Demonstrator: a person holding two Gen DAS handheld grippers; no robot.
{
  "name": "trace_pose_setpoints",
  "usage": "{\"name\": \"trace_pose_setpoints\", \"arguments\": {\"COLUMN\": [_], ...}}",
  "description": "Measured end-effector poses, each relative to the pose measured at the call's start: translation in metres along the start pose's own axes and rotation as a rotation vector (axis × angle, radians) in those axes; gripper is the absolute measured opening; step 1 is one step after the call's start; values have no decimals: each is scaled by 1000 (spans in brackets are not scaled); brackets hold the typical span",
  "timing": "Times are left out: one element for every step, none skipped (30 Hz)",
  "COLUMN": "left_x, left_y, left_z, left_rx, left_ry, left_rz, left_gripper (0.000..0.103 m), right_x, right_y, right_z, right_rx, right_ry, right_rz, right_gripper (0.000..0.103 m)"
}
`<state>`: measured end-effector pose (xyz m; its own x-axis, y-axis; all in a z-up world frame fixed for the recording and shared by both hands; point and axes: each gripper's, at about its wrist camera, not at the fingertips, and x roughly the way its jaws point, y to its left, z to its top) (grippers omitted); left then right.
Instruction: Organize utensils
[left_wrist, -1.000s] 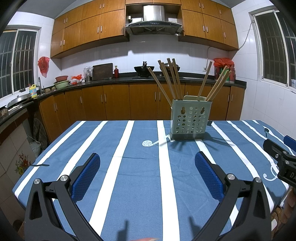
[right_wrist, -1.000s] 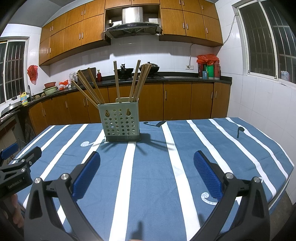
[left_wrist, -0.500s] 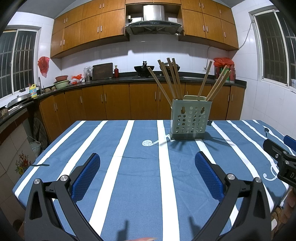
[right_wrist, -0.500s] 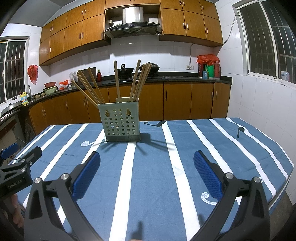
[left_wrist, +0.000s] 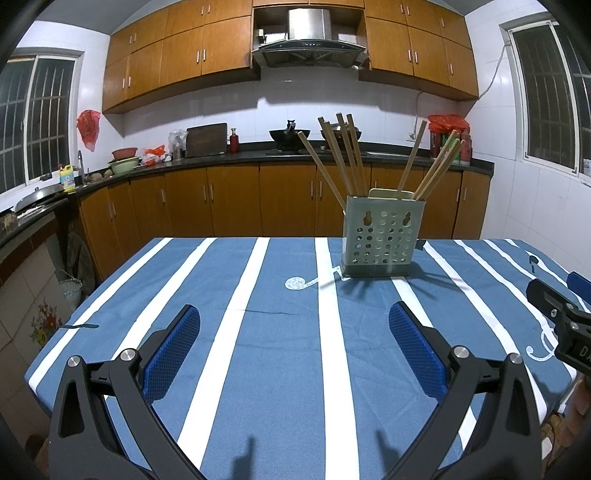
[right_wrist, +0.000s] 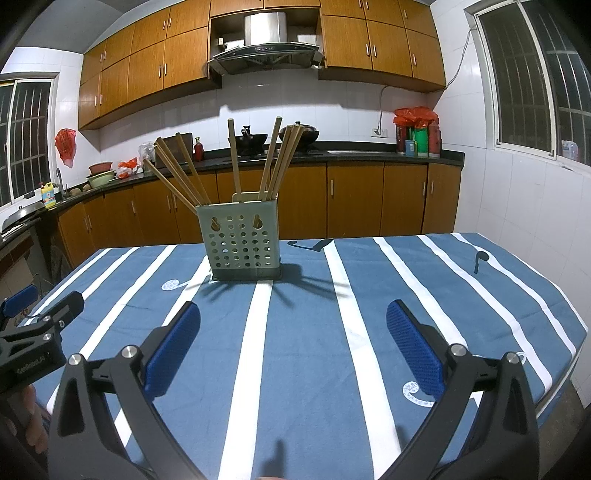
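Observation:
A pale green perforated utensil holder (left_wrist: 380, 238) stands upright on the far part of the table, also in the right wrist view (right_wrist: 242, 242). Several wooden chopsticks (left_wrist: 341, 158) lean out of it, fanned left and right; they also show in the right wrist view (right_wrist: 273, 158). My left gripper (left_wrist: 293, 332) is open and empty, low over the near table, well short of the holder. My right gripper (right_wrist: 293, 332) is open and empty too, at a similar distance. The right gripper's body shows at the right edge of the left wrist view (left_wrist: 561, 325); the left gripper's body shows at the left edge of the right wrist view (right_wrist: 37, 332).
The table carries a blue cloth with white stripes (left_wrist: 258, 332), its edges close on the left (left_wrist: 55, 343) and right (right_wrist: 569, 332). Behind it run wooden kitchen cabinets and a dark counter (left_wrist: 221, 158) with pots and bottles.

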<state>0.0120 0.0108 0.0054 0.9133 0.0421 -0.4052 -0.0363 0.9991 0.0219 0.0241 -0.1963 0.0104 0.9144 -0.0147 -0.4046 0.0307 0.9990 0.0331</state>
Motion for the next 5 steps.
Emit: {"name": "trace_pose_setpoints", "arguments": {"left_x": [0, 0, 1, 0, 0], "left_y": [0, 0, 0, 0, -1], "left_z": [0, 0, 1, 1, 1], "left_rx": [-2, -3, -4, -5, -5], "left_ry": [1, 3, 4, 5, 6], "left_rz": [0, 0, -1, -1, -1], "left_gripper": [101, 101, 101, 101, 101], "right_x": [0, 0, 0, 0, 0], "right_y": [0, 0, 0, 0, 0], "right_z": [0, 0, 0, 0, 0], "right_rx": [0, 0, 0, 0, 0], "right_ry": [0, 0, 1, 1, 1], "right_rz": [0, 0, 0, 0, 0], "right_gripper": [99, 99, 99, 99, 99]}}
